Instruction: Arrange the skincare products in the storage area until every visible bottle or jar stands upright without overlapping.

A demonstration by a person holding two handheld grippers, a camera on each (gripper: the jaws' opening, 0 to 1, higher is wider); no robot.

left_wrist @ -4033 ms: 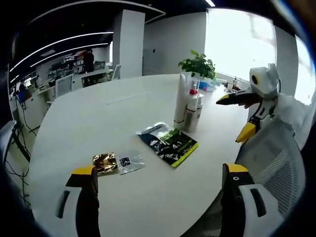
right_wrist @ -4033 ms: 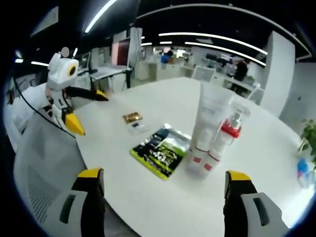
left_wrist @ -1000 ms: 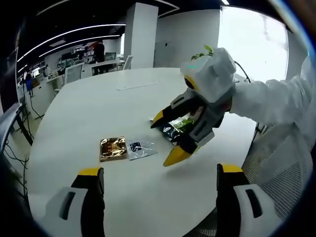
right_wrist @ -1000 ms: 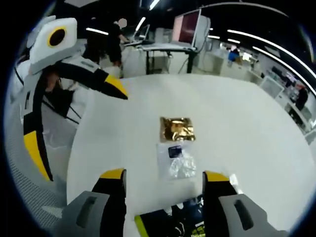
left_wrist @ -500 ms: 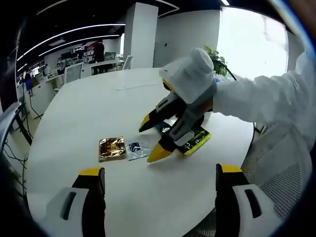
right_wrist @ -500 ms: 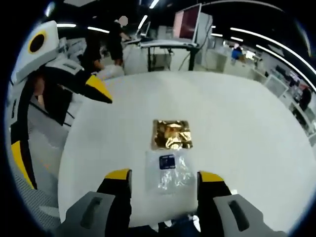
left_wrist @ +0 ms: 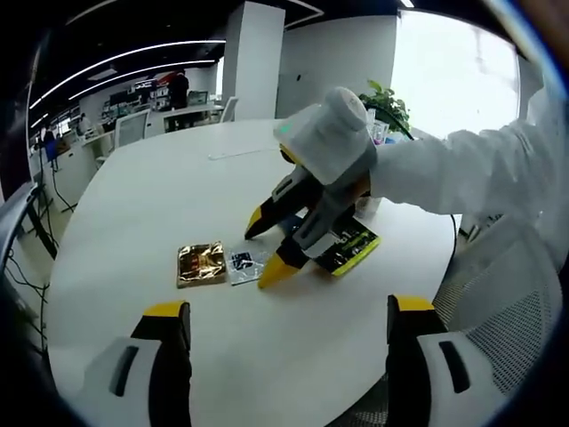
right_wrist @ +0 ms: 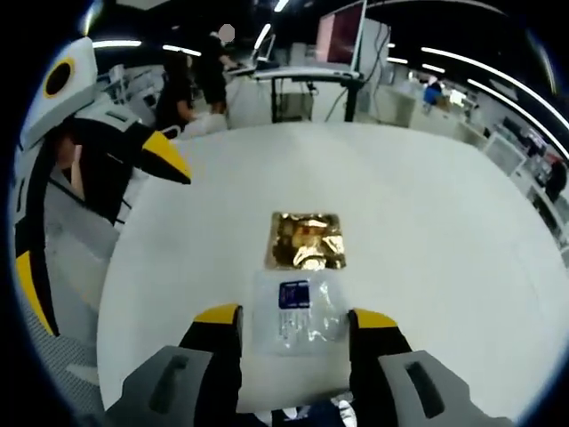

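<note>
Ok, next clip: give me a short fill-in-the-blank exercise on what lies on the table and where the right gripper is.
1. The right gripper has its jaws open on either side of the clear plastic sachet with a ____ label.
2. Just beyond that sachet lies a shiny square ____ foil packet.
3. In the left gripper view, a black and ____ flat pouch lies behind the right gripper.
4. All these things lie on a round ____ table.

Missing words: blue; gold; green; white
</note>
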